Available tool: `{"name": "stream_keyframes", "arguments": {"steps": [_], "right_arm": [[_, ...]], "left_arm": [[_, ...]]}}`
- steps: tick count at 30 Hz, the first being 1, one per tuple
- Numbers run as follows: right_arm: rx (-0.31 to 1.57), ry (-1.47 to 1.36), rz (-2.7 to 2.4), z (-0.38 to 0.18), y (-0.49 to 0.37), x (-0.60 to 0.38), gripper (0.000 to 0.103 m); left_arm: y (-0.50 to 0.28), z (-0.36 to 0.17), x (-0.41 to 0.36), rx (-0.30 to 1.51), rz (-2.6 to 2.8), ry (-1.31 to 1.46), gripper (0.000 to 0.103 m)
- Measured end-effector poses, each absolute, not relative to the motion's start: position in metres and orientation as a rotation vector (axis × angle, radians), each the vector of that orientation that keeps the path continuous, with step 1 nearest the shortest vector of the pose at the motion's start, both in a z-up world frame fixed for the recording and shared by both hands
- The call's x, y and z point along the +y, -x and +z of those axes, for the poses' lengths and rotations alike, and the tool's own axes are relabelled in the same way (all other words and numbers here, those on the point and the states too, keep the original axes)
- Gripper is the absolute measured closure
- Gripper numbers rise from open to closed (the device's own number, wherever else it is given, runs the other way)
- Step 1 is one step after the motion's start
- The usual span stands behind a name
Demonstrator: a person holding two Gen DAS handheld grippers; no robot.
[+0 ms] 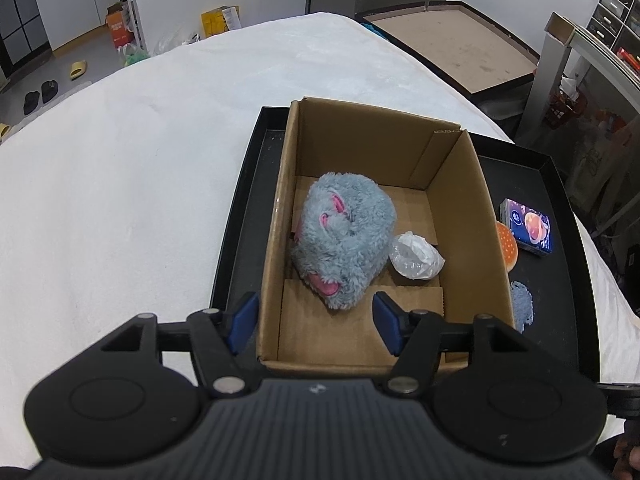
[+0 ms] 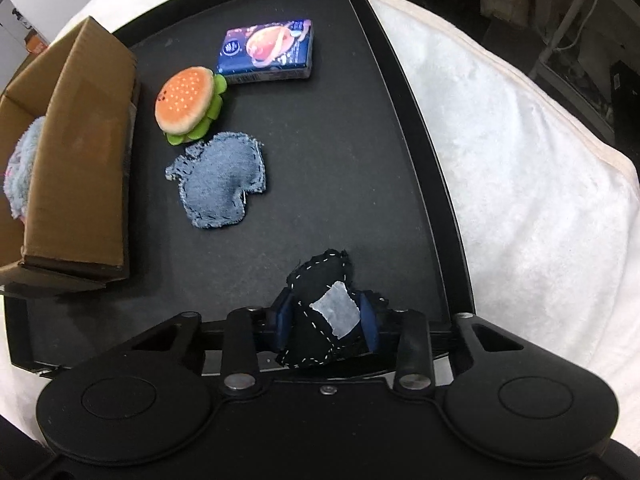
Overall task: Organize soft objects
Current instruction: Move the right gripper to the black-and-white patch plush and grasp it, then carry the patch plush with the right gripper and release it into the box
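The right gripper (image 2: 326, 322) clamped the dark fabric toy (image 2: 320, 312). The cardboard box (image 2: 76, 152) lay to its left. The left gripper (image 1: 314, 322) hung half open and empty over that box.

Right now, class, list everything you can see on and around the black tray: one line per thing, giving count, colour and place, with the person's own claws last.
cardboard box: one, brown, open-topped, on the left part of the tray
plush toy: one, grey-blue with pink, inside the box
crumpled plastic wrap: one, whitish, inside the box beside the plush toy
burger toy: one, orange with green, on the tray right of the box
tissue pack: one, dark blue, on the tray beyond the burger toy
denim pillow: one, light blue, on the tray next to the burger toy
dark pillow: one, black with white stitching and a pale patch, between the right claw's pads
tray: one, black, on the cloth
cloth: one, white, under the tray
left claw: one, black with blue pads, open over the box's near end
right claw: one, black with blue pads, shut on the dark pillow
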State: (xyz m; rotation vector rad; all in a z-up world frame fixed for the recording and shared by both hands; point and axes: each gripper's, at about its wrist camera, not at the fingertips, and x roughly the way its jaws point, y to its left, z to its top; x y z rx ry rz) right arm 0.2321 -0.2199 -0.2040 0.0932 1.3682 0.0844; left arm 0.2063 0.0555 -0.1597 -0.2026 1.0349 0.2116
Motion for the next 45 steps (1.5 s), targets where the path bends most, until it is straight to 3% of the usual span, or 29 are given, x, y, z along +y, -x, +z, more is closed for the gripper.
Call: {"name": "stream_keyframes", "arguments": {"steps": [45], "right_arm": [[0.946,0.014,0.220,-0.097,-0.248,-0.122,0.071]], "left_arm": [[-0.195,-0.161,0.092,1.006,0.197,0.335,0.040]]}}
